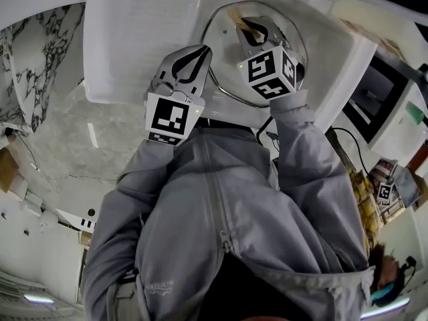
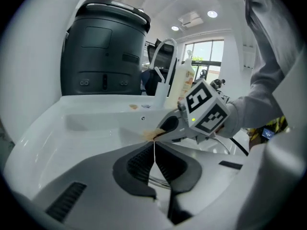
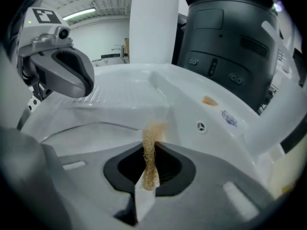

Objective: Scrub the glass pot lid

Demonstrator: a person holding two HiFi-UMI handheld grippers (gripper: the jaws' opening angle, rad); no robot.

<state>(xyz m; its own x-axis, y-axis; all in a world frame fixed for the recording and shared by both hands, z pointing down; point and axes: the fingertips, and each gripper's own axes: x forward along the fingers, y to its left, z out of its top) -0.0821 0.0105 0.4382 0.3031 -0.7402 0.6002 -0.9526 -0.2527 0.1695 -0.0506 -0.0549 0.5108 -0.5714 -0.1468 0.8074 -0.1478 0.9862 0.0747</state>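
The round glass pot lid [image 1: 224, 42] lies in the white sink [image 1: 134, 39]. My right gripper [image 1: 249, 32] hangs over the lid, shut on a thin tan scrub pad [image 1: 235, 15]. In the right gripper view the pad [image 3: 152, 131] sticks up from between the closed jaws of that gripper [image 3: 150, 145], with the lid's glass edge [image 3: 96, 126] just beyond. My left gripper [image 1: 199, 53] is at the lid's left rim, its jaws shut with only a hairline between them [image 2: 154, 150]. The lid's metal rim [image 2: 160, 181] shows just beneath them. I see nothing held there.
A big black container [image 2: 103, 56] stands behind the sink, with a faucet [image 2: 163, 56] and a pale bottle [image 2: 183, 80] on the back ledge. The sink has an overflow hole [image 3: 201, 126]. A marble counter [image 1: 47, 112] lies beside the sink. Grey sleeves [image 1: 301, 172] fill the lower head view.
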